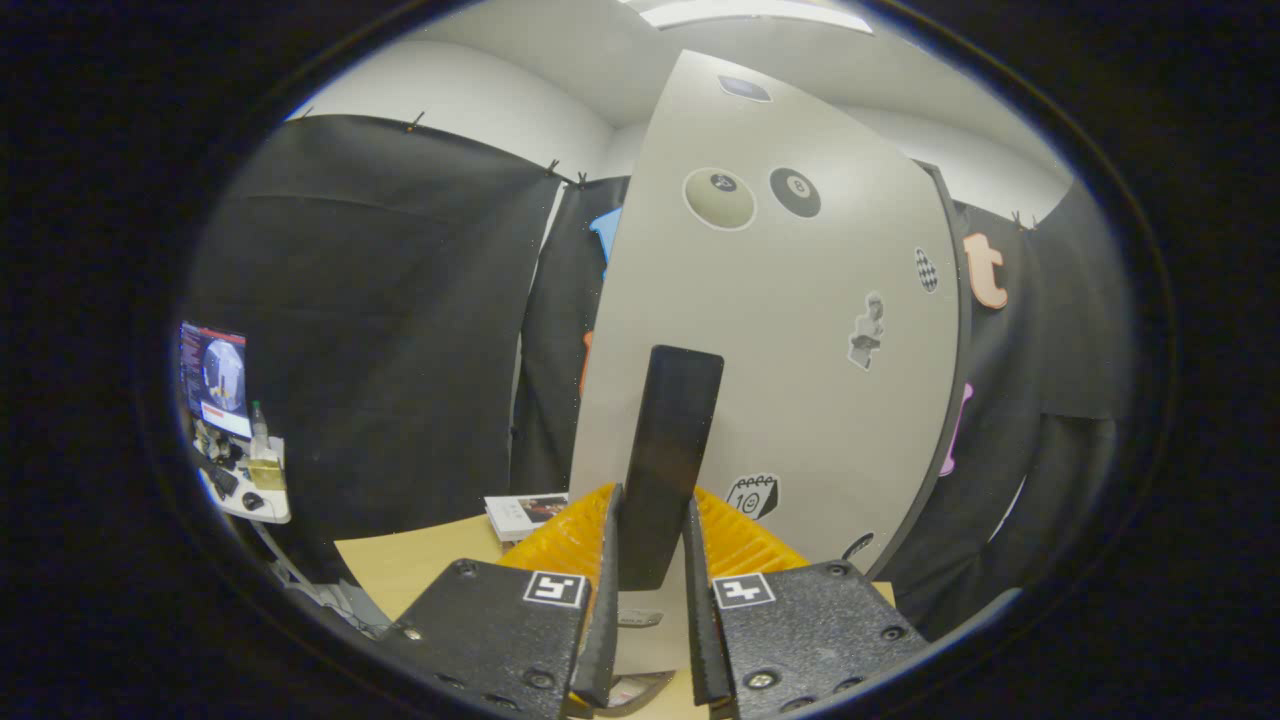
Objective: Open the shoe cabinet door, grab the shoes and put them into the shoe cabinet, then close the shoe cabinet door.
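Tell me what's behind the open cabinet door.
The grey door, held by its black handle in the tool, hides the cabinet interior. Past its edges only black booth cloth shows.

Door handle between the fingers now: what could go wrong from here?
The gripper looks closed on the tall dark handle near its lower end, so pulling may let it slip. The stickered cabinet door could swing toward the book on the table.

Black cloth walls (380,300), white ceiling w/ light panel (750,12), small cluttered side table (250,500) beside cloth
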Tool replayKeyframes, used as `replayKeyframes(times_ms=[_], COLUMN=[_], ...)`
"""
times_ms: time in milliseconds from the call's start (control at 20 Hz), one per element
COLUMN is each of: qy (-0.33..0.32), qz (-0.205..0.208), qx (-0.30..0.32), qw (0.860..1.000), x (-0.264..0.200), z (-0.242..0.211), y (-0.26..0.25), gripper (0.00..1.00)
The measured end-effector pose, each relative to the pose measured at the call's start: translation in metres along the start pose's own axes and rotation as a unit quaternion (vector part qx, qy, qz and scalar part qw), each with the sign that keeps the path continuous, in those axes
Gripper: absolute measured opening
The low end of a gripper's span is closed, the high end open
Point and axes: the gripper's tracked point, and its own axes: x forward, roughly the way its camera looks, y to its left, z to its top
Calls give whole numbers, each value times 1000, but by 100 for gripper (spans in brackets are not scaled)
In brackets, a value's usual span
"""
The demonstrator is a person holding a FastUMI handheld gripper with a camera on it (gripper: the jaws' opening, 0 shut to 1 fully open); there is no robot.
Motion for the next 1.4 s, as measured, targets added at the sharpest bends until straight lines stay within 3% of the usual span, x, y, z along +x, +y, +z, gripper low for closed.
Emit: replayKeyframes(times_ms=[500,1050,1250,1400], qy=[-12,-32,-31,-36], qz=[1,-40,-85,-173], qx=[8,-8,-3,10], qw=[1000,999,996,984], x=[-47,-85,-101,-136], z=[-6,-9,-15,-24], y=[-33,-60,-84,-119], gripper=[33,33,32,32])
